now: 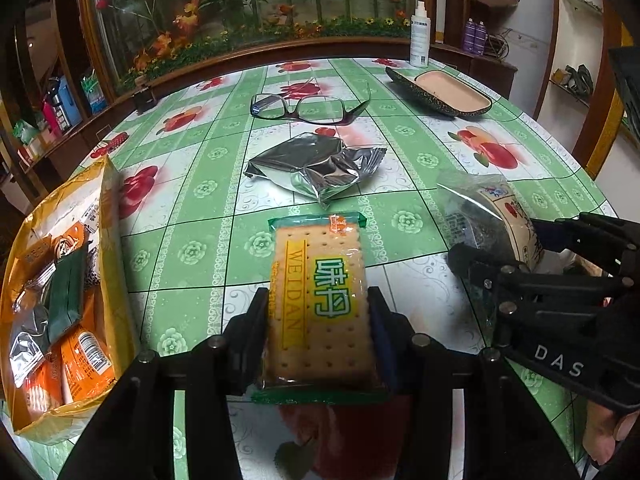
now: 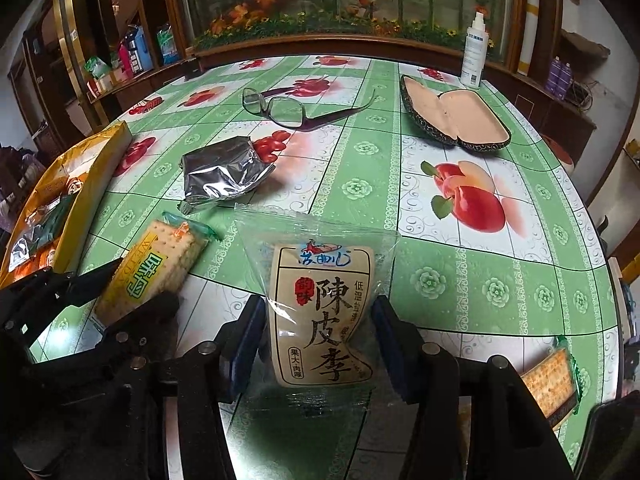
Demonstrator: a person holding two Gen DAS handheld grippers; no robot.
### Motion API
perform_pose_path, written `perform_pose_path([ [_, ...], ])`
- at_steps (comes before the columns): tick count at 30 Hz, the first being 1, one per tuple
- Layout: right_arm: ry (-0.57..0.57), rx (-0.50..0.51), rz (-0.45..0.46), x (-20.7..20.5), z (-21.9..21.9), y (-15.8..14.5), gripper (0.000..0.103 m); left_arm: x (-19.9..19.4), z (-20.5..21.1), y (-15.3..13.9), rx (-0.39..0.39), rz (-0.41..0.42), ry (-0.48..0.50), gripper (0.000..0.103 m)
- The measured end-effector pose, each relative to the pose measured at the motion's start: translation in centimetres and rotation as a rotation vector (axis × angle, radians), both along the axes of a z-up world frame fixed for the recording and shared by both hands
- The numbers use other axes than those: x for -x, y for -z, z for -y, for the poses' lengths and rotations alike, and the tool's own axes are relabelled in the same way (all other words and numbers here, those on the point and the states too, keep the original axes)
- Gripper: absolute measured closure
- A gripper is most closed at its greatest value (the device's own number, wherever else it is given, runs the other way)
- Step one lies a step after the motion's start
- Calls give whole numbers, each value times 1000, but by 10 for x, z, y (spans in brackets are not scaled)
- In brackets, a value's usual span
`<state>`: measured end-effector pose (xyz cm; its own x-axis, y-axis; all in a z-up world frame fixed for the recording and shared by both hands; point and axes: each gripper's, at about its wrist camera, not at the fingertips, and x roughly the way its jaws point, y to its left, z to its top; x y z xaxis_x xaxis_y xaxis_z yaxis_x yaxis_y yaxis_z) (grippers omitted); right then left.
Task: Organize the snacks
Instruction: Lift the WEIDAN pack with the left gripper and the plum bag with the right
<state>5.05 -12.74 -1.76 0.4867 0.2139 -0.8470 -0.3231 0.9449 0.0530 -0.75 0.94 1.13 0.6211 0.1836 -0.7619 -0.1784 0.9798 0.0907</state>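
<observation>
My left gripper (image 1: 318, 304) is shut on a cracker packet (image 1: 320, 264) with a green and yellow label, its pads on the packet's long sides. The same gripper (image 2: 140, 284) and cracker packet (image 2: 160, 260) show at the left of the right wrist view. My right gripper (image 2: 318, 320) is shut on a clear plum snack packet (image 2: 320, 312) with a cream label, pinched at its waist. It appears in the left wrist view as the right gripper (image 1: 516, 248) with the plum packet (image 1: 492, 216). A silver foil packet (image 1: 316, 168) (image 2: 224, 172) lies loose further back.
An open yellow bag (image 1: 108, 208) (image 2: 92, 184) with several snack packets lies at the table's left edge. Another cracker packet (image 2: 552, 384) lies near right. Glasses (image 1: 308, 108), an open glasses case (image 1: 440, 92) and a spray bottle (image 1: 420, 36) sit at the back of the green tablecloth (image 1: 400, 200).
</observation>
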Motion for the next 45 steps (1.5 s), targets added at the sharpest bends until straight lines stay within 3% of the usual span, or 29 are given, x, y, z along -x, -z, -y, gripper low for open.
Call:
perform_pose_path([
  [45,8,-80,-10,3,7,-8,49,11,3,-10,-44,52,-35,57],
])
